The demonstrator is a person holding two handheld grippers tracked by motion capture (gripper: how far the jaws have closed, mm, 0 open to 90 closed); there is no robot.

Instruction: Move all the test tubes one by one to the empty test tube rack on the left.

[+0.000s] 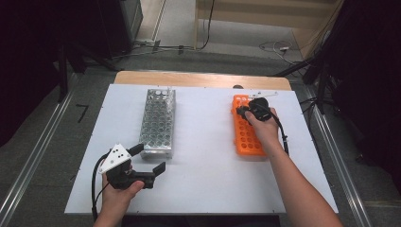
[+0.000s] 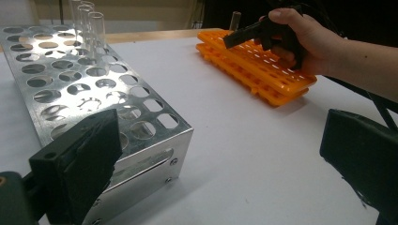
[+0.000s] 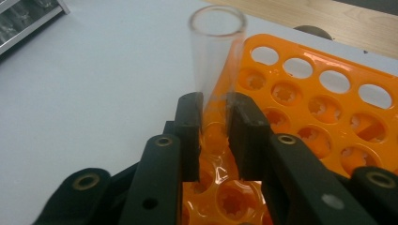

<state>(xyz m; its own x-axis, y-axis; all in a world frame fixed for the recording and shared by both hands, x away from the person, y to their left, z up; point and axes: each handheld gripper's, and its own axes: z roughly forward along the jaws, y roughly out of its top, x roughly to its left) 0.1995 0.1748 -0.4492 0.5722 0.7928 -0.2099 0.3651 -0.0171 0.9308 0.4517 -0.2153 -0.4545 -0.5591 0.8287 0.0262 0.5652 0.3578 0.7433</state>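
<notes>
Right claw (image 3: 213, 131) around clear cylindrical glass tube (image 3: 217, 51)

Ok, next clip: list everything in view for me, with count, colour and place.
metal rack: one, silver, left half of the board, many round holes
tubes in the metal rack: a few, clear glass, standing at its far end; exact count hard to tell
orange rack: one, orange, right half of the board
test tube: one, clear, upright in the orange rack's far end
board: one, white, on a wooden table
cables: several, on the floor beyond the table
left gripper: black, open, near the metal rack's near end
right gripper: black, shut on the test tube
</notes>
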